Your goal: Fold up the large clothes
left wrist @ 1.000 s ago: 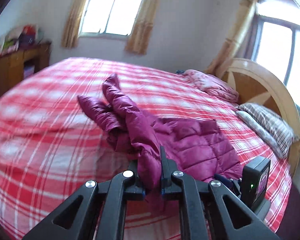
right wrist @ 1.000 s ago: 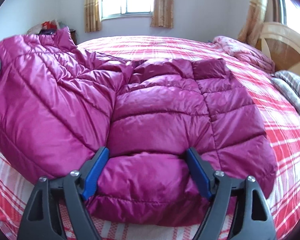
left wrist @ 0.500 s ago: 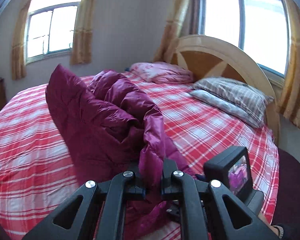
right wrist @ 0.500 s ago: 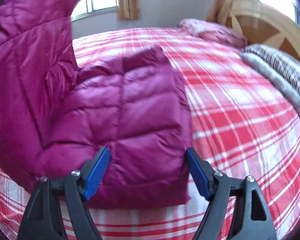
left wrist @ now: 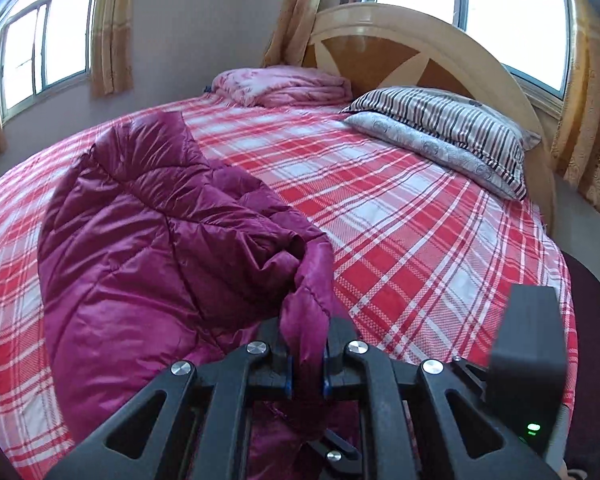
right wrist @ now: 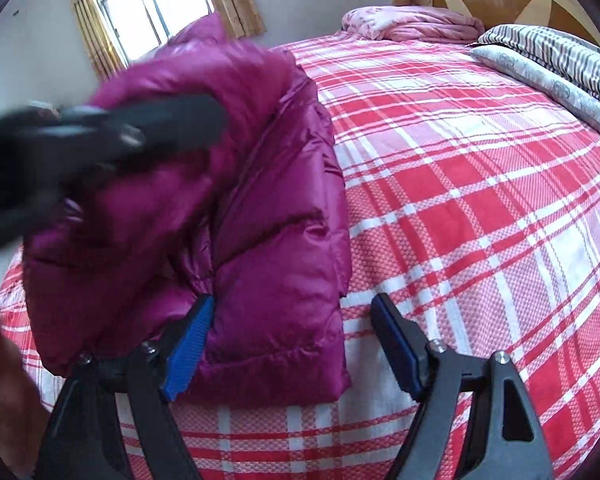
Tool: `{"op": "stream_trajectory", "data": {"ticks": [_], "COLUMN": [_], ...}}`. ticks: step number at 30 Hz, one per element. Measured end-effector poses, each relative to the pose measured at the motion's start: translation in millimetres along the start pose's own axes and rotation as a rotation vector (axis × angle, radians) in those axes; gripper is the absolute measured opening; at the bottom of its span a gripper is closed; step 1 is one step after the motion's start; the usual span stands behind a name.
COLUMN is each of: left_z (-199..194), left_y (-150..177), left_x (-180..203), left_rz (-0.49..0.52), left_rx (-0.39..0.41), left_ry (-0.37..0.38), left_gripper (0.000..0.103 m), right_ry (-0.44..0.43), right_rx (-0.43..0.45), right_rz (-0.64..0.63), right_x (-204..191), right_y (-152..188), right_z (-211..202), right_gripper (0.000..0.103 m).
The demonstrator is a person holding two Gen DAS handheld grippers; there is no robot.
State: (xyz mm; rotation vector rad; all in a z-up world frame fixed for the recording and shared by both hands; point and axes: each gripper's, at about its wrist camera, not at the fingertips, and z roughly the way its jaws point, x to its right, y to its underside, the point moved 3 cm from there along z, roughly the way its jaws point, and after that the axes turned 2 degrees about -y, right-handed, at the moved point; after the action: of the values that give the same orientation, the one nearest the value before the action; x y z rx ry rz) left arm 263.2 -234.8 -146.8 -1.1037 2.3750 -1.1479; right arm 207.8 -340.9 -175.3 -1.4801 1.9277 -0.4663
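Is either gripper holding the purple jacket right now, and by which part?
The left gripper pinches a bunched edge of the purple jacket, its jaws just opening. The right gripper is open around the jacket's corner, holding nothing.

left hand-held gripper point(left wrist: 305, 354) tilted down, jaws opening around pinched fabric — right hand-held gripper point(right wrist: 290, 346) spread wide.

A bed point(left wrist: 400, 216) with a red plaid sheet has a wooden headboard point(left wrist: 384, 56). Against it lie a striped pillow point(left wrist: 452, 120) and a folded pink blanket point(left wrist: 284, 86). Windows point(left wrist: 48, 44) have yellow curtains point(left wrist: 110, 28).
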Motion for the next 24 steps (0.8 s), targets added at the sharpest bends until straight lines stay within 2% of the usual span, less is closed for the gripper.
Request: {"op": "stream_trajectory", "data": {"ticks": [6, 9, 11, 12, 13, 15, 18, 19, 21, 23, 24], "left_z": [2, -15, -30, -42, -52, -79, -101, -103, -88, -59, -48], "left_y": [8, 4, 0, -2, -2, 0, 2, 3, 5, 14, 17], "left_x": [2, 3, 3, 2, -1, -12, -30, -42, -65, -102, -110], "left_rz": [-0.022, -0.030, -0.029, -0.031, -0.039, -0.077, -0.106, -0.122, -0.145, -0.197, -0.213], "left_rx": [-0.028, 0.003, 0.043, 0.075, 0.104, 0.204, 0.274, 0.287, 0.252, 0.173, 0.149], "left_ry": [-0.031, -0.057, -0.081, -0.091, -0.095, -0.105, -0.113, -0.150, -0.244, -0.363, -0.363], "left_gripper": [0.017, 0.021, 0.030, 0.048, 0.074, 0.095, 0.095, 0.095, 0.096, 0.096, 0.096], "right_ry": [-0.002, 0.007, 0.012, 0.015, 0.018, 0.025, 0.040, 0.043, 0.036, 0.030, 0.045], "right_rx": [0.025, 0.028, 0.029, 0.029, 0.029, 0.029, 0.028, 0.027, 0.031, 0.048, 0.070], "right_rz": [0.028, 0.027, 0.019, 0.016, 0.011, 0.004, -0.005, 0.000, 0.031, 0.088, 0.107], "right_x": [-2, 0, -2, -2, -3, -4, -9, -10, -8, -2, 0], "right_y": [4, 4, 4, 3, 4, 4, 6, 6, 6, 6, 6], "right_z": [-6, -6, -6, -6, -6, -5, -5, -6, -10, -19, -27], "right_gripper": [0.080, 0.080, 0.080, 0.080, 0.080, 0.080, 0.080, 0.080, 0.080, 0.080, 0.080]}}
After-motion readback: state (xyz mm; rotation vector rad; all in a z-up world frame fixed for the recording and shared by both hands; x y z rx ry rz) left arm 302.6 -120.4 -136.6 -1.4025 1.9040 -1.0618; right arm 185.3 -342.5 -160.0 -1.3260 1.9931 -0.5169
